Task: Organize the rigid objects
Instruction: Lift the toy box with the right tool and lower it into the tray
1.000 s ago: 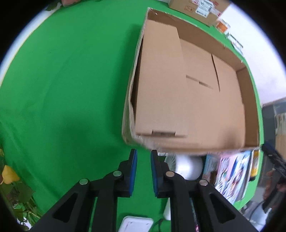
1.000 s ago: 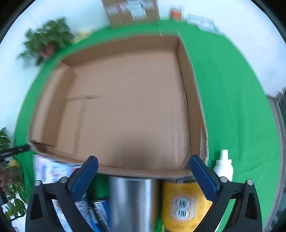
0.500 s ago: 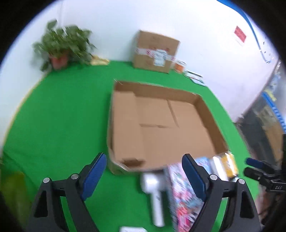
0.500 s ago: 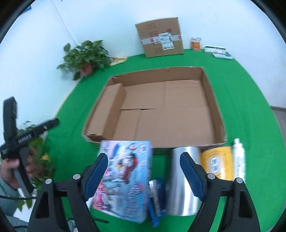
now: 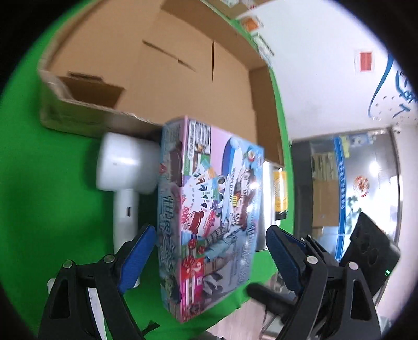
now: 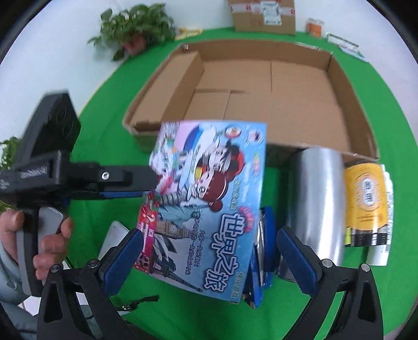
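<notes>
green cloth (image 6: pixel 392 109) under game box (image 6: pixel 206 204)

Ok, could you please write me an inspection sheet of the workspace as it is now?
Surface: green cloth, fully covering the table.
Job's things: game box lies tilted over a blue item; silver can, yellow can, white bottle and white handheld device sit beside the cardboard tray, which holds nothing.
Clutter: nothing seen.
Grippers: left claw open around the game box; right claw opening, box between its pads, not pressed.
Cables: thin dark cord at the cloth's near edge.
Surroundings: potted plant, sealed carton, orange jar by the white wall.
</notes>
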The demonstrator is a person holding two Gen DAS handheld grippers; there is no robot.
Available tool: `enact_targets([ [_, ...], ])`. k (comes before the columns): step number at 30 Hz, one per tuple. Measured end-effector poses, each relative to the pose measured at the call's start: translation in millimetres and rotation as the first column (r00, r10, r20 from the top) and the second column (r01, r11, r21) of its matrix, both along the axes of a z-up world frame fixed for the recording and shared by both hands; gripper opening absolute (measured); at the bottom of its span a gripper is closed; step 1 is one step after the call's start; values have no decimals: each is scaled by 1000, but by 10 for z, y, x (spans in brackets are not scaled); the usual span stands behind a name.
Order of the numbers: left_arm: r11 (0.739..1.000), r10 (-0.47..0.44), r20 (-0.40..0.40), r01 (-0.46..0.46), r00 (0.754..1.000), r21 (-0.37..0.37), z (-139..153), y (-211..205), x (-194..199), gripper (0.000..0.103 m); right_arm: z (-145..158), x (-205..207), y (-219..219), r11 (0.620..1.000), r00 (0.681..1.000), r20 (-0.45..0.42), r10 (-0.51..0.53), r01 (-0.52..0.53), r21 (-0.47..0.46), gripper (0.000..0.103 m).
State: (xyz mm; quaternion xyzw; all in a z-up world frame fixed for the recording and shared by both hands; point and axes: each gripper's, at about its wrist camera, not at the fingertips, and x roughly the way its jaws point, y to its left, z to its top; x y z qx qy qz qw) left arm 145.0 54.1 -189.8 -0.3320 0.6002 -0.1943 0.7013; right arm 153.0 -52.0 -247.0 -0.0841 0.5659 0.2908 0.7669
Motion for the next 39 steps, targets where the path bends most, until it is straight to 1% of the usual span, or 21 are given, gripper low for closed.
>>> enact_targets([
  [1, 1000, -12, -22, 12, 1000, 26, -73, -92, 30, 83, -69, 5, 35, 1000, 1000, -13, 7, -7, -6, 103],
  [2, 998, -24, -47, 27, 999, 48, -134, -149, 49, 80, -129, 12, 57, 1000, 1000, -26, 9, -10, -9, 102],
  [3, 998, -33, -52, 36, 998, 51, -146, -142, 27, 73, -211, 19, 75, 1000, 999, -48, 5, -5, -14, 102],
  [4, 997, -46, -53, 50, 998, 64, -164, -184, 25, 69, -297, 32, 85, 1000, 997, -75, -8, 6, -22, 102],
  [5, 993, -71, -52, 76, 996, 87, -170, -248, 5, 67, -352, 38, 86, 999, 996, -92, -16, 14, -28, 102],
  [7, 986, -88, -26, 91, 996, 138, -110, -320, -33, 68, -470, 40, 97, 999, 993, -110, -29, 24, -41, 103],
  [9, 987, -73, -29, 76, 997, 145, -95, -343, -68, 68, -487, 25, 67, 999, 993, -110, -41, 38, -27, 103],
  [12, 984, -56, -36, 61, 998, 165, -63, -386, -118, 68, -493, -24, 43, 999, 994, -103, -22, 18, -36, 102],
  [15, 970, -36, -35, 43, 999, 238, 80, -459, -196, 68, -456, -76, 22, 1000, 993, -115, -5, 1, -27, 102],
  [18, 957, -13, 0, 13, 1000, 289, 348, -529, -237, 68, -266, -141, -13, 1000, 994, -110, 12, -11, 8, 102],
  [20, 951, 12, 41, -24, 999, 308, 582, -559, -304, 68, -69, -182, -66, 999, 996, -79, 31, -27, 43, 102],
  [23, 938, 44, 124, -83, 991, 337, 984, -595, -361, 68, 320, -225, -163, 993, 999, -10, 52, -51, 104, 102],
  [27, 915, 54, 246, -146, 968, 375, 1522, -783, -409, 68, 844, -249, -345, 982, 994, 82, 67, -80, 172, 102],
  [30, 905, 62, 308, -184, 949, 384, 1827, -885, -426, 68, 1199, -248, -503, 974, 988, 141, 61, -90, 209, 102],
  [32, 897, 58, 339, -198, 939, 395, 1975, -969, -439, 68, 1406, -235, -605, 969, 984, 171, 54, -93, 229, 102],
  [33, 889, 43, 357, -200, 933, 413, 2040, -1036, -432, 68, 1505, -236, -675, 966, 981, 188, 49, -94, 241, 102],
  [36, 865, 8, 382, -198, 924, 461, 2222, -1094, -419, 68, 1623, -290, -799, 962, 975, 218, 38, -95, 257, 102],
  [38, 856, -7, 385, -194, 923, 480, 2278, -1161, -385, 68, 1687, -263, -855, 962, 973, 228, 29, -89, 258, 102],
  [39, 856, -10, 386, -192, 922, 480, 2278, -1150, -355, 68, 1705, -278, -919, 961, 973, 228, 22, -83, 263, 102],
])
